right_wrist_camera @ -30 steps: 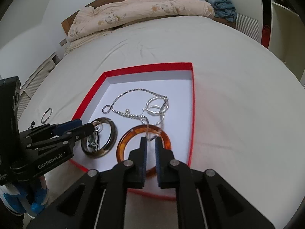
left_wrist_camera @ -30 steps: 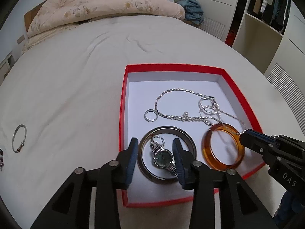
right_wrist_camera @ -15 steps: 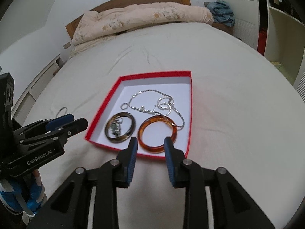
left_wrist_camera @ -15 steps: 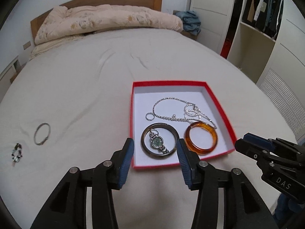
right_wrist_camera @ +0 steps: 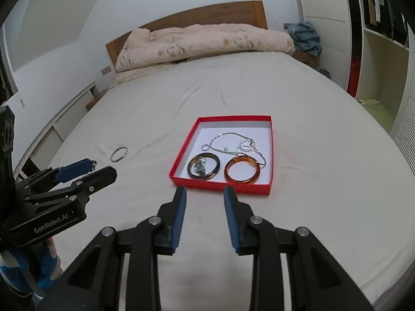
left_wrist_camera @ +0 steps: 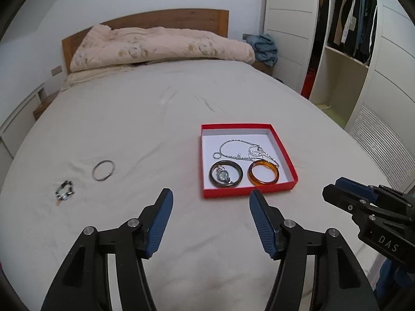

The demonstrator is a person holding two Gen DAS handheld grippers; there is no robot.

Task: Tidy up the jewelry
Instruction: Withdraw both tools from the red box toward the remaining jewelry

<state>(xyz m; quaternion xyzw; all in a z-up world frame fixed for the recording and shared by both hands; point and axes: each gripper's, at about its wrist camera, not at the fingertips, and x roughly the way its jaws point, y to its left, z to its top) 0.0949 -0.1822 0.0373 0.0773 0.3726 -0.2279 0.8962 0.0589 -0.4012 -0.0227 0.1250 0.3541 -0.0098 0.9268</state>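
Observation:
A red box [left_wrist_camera: 284, 147] [right_wrist_camera: 181, 155] lies on the bed. In it are an amber bangle [left_wrist_camera: 263, 172] [right_wrist_camera: 242, 173], a dark bangle [left_wrist_camera: 226, 174] [right_wrist_camera: 204, 167] with a watch [left_wrist_camera: 223, 175] inside it, a small ring [left_wrist_camera: 216, 155] and a silver chain [left_wrist_camera: 243, 148] [right_wrist_camera: 233, 142]. A thin silver bangle [left_wrist_camera: 103, 167] [right_wrist_camera: 119, 153] and a beaded bracelet [left_wrist_camera: 64, 189] lie on the sheet to the left. My left gripper [left_wrist_camera: 209, 202] is open and empty, in front of the box. My right gripper [right_wrist_camera: 205, 194] is open and empty, just short of the box's front wall.
A folded duvet [left_wrist_camera: 160, 44] and the wooden headboard [left_wrist_camera: 166, 20] are at the far end of the bed. A wardrobe [left_wrist_camera: 350, 26] stands on the right. The right gripper's body [left_wrist_camera: 368, 212] shows at the right edge of the left wrist view.
Both grippers have pulled back and up from the box. The right one let go of the chain and opened. The left jaws opened wider.

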